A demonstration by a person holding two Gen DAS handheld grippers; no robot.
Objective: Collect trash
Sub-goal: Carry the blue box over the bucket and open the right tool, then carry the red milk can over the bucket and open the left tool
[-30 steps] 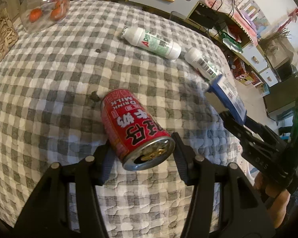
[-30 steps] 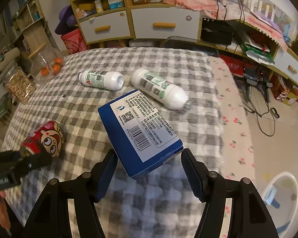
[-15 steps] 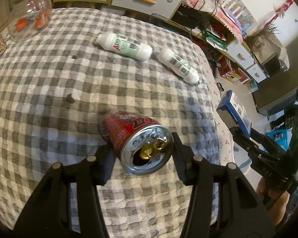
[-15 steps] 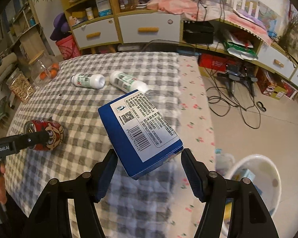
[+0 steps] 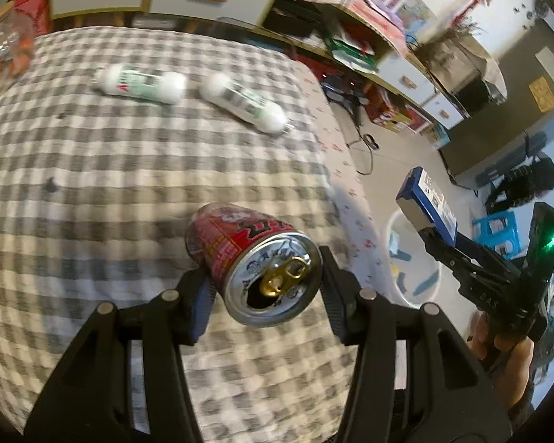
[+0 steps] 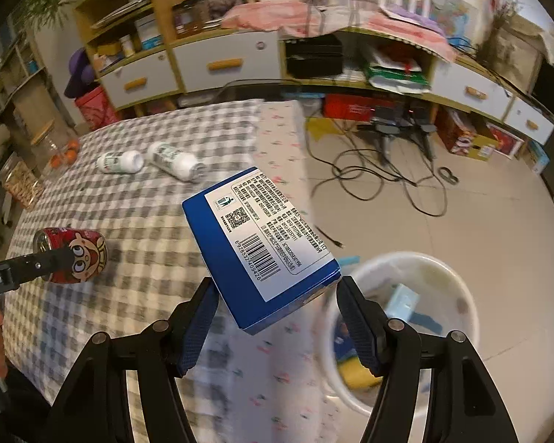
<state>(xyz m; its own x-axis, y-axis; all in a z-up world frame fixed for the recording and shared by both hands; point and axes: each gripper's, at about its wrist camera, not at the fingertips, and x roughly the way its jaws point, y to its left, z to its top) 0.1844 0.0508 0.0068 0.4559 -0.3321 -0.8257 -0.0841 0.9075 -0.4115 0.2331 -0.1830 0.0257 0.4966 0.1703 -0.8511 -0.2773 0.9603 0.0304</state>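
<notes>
My left gripper (image 5: 266, 288) is shut on a red drink can (image 5: 251, 258), held above the checked table (image 5: 92, 184) with its opened top facing the camera. It also shows in the right wrist view (image 6: 70, 254). My right gripper (image 6: 277, 317) is shut on a blue carton (image 6: 262, 243) with a barcode label, held past the table's edge near a white trash bin (image 6: 458, 295) on the floor. The carton (image 5: 424, 203) and bin (image 5: 399, 221) also show in the left wrist view. Two white bottles (image 5: 140, 85) (image 5: 247, 105) lie on the table's far side.
A glass jar with orange fruit (image 6: 61, 144) and a jar of snacks (image 6: 18, 181) stand at the table's left edge. Cables (image 6: 380, 181) lie on the floor before a low cabinet (image 6: 225, 62). A blue stool (image 5: 502, 229) stands by the bin.
Both grippers have lifted and swung right with their loads. The can rose off the table. The carton moved off the table's edge toward the trash bin.
</notes>
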